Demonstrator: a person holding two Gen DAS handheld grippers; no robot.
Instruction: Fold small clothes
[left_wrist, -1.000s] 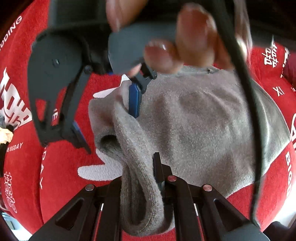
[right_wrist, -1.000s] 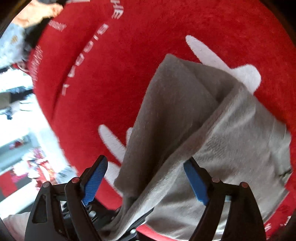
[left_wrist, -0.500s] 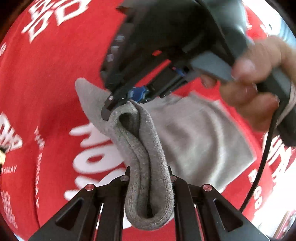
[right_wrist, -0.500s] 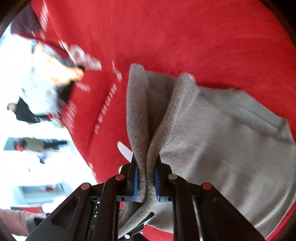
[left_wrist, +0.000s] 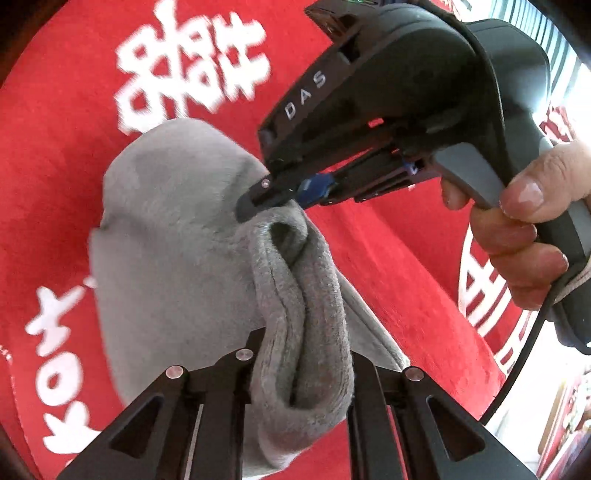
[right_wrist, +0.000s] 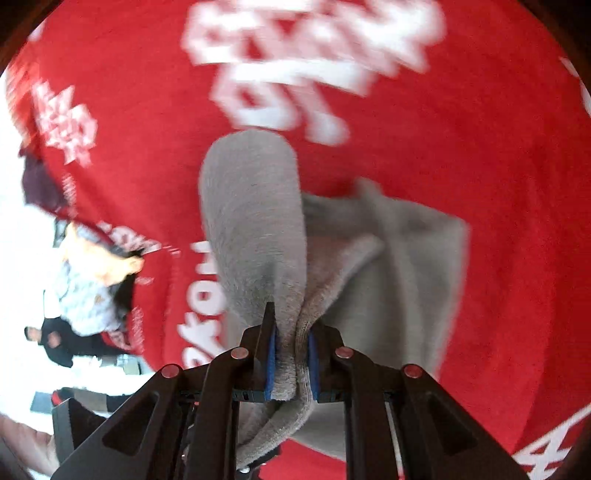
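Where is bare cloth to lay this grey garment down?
Bare red printed cloth lies right of the grey knitted garment and beyond its far edge. Crowded on the left: dark clothing by the cloth's edge.

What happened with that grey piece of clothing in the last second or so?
The right gripper, open around a fold of the grey garment a second ago, has shut on it, and the garment now hangs lifted off the red cloth. The left gripper kept its grip on the thick edge throughout.
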